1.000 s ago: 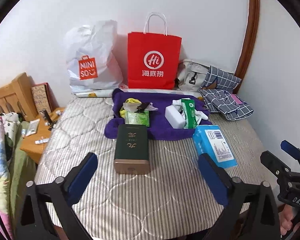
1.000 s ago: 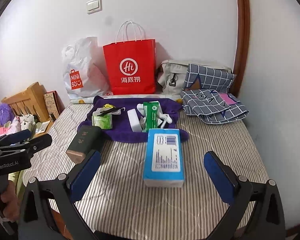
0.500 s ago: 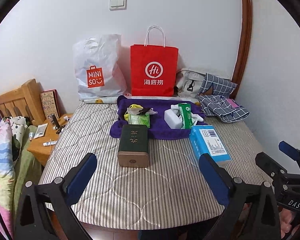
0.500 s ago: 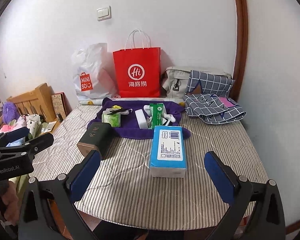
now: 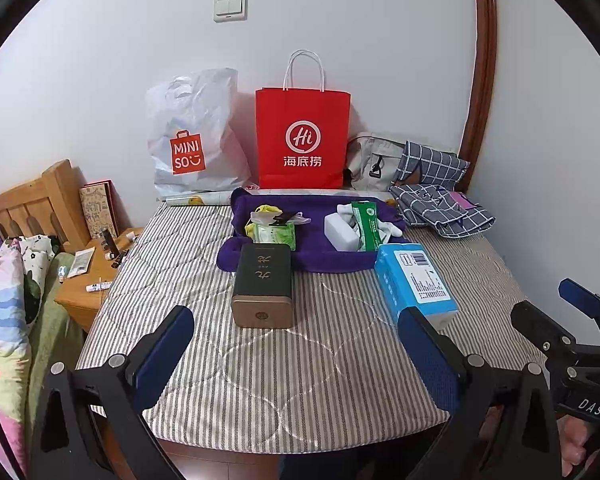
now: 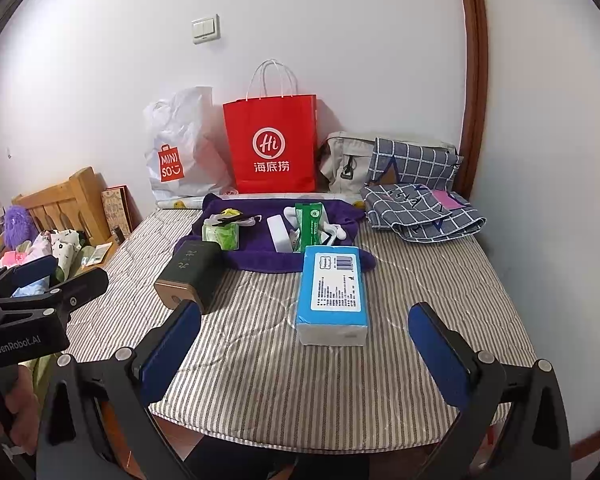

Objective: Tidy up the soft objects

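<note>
A purple towel (image 5: 268, 258) (image 6: 256, 252) lies on the striped mattress (image 5: 292, 364) and carries a green wipes pack (image 5: 274, 234), a white tissue pack (image 5: 340, 234), a green packet (image 5: 366, 222) and white socks. A blue tissue pack (image 5: 414, 280) (image 6: 332, 292) and a dark green box (image 5: 263, 284) (image 6: 190, 274) lie in front of it. Checked cloth (image 5: 440, 210) (image 6: 416, 210) lies at the back right. My left gripper (image 5: 296, 354) and right gripper (image 6: 304, 350) are open and empty, held back over the mattress's near edge.
A red paper bag (image 5: 302, 138), a white Miniso bag (image 5: 192, 144) and a grey bag (image 5: 370, 162) stand against the back wall. A wooden bedside stand (image 5: 88, 280) with small items and a bed with bedding (image 5: 4, 296) are at the left. A wall is close on the right.
Both grippers have pulled back and risen away from the objects, so the mattress's near edge now shows. Both stay open. The objects have not moved.
</note>
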A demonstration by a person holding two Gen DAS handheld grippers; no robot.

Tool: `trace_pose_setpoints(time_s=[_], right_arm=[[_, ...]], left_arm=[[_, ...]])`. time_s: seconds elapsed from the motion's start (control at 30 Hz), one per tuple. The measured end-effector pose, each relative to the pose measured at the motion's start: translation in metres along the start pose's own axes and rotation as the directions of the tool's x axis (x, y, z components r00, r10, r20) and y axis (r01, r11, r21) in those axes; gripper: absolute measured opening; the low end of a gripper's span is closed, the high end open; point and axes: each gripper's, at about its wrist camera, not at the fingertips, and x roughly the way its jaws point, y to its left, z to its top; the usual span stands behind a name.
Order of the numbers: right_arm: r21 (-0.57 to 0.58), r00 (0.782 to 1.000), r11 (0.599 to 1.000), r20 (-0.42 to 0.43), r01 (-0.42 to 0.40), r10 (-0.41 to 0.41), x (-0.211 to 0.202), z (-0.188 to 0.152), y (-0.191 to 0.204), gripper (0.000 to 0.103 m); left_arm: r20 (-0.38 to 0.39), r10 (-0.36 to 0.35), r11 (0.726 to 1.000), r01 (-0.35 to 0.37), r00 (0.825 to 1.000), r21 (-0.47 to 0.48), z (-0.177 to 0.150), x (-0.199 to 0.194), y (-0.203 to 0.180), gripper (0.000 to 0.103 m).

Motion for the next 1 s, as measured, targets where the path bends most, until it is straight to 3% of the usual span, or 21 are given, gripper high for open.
trace_pose_setpoints(time_s=[1.0], right_arm=[[-0.008, 1.0, 1.0, 0.002, -0.006, 0.006, 0.0038, -0.0025, 0.0067, 0.102]], left_arm=[[-0.005, 0.007, 1.0, -0.007, 1.0, 0.001, -0.0046, 0.0014, 0.0029, 0.103]])
